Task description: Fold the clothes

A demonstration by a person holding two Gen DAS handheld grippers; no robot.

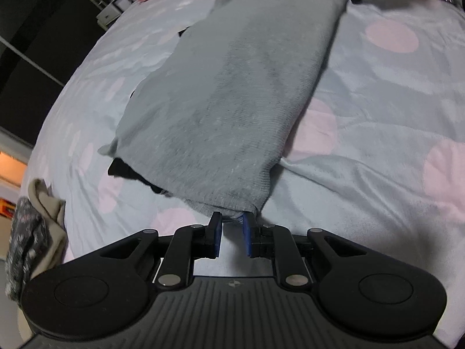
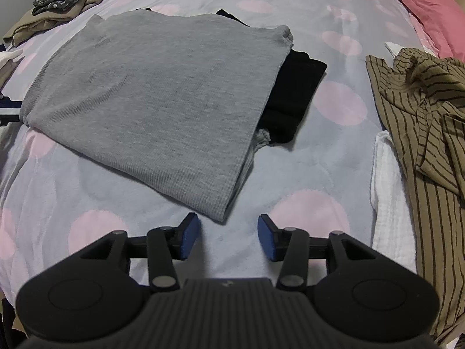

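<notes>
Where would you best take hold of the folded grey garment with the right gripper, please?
Probably the grey garment's nearest corner, approached from the bed's near side. That corner lies flat and free on the bedspread, just ahead of the open right gripper, while its far right edge overlaps the black garment.

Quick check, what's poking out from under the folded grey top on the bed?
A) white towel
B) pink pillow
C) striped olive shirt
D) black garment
D: a black garment sticks out from beneath the far edge of the grey top; the striped shirt lies apart.
</notes>
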